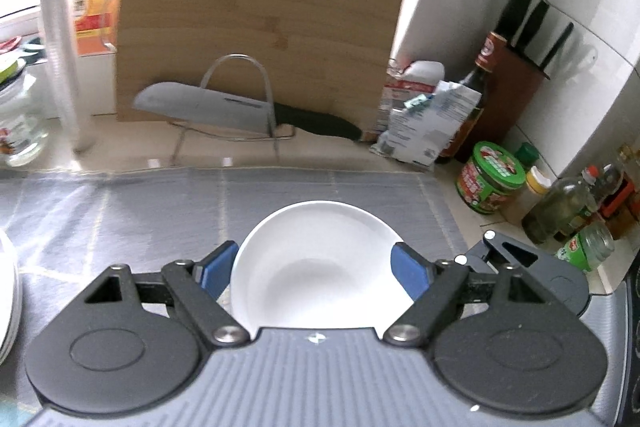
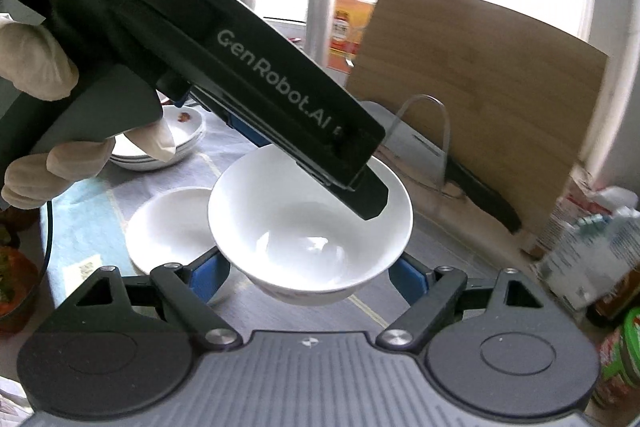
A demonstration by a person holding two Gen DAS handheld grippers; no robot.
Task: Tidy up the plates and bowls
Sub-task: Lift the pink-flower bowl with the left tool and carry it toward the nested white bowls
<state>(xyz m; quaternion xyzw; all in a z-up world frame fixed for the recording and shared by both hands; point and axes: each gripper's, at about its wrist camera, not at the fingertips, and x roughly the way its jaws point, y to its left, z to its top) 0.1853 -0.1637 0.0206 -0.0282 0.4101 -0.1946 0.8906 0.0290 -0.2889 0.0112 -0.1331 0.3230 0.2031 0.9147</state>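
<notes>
A white bowl [image 1: 316,267] sits between the blue pads [image 1: 410,269] of the left gripper [image 1: 314,269], which presses on its rim from both sides and carries it above the grey mat [image 1: 120,203]. In the right wrist view the same bowl [image 2: 310,227] hangs clear of the mat, tilted a little, with the right gripper [image 2: 310,277] clasped on its lower wall, one blue pad [image 2: 208,273] at each side; the left gripper's black body slants down across its far rim. A gloved hand [image 2: 36,67] holds that body.

Just left of the bowl and below it, a second white bowl [image 2: 168,227] rests on the mat. Farther off to the left a stack of white plates [image 2: 160,147] stands near the mat's edge.

Ahead of the left gripper the mat lies bare up to its far edge. Past that edge a cleaver [image 1: 240,111] lies in a wire stand [image 1: 236,103] before an upright wooden cutting board [image 1: 256,27]. To the right, jars and bottles [image 1: 560,195] crowd the tiled corner, close beside the mat's right edge.
</notes>
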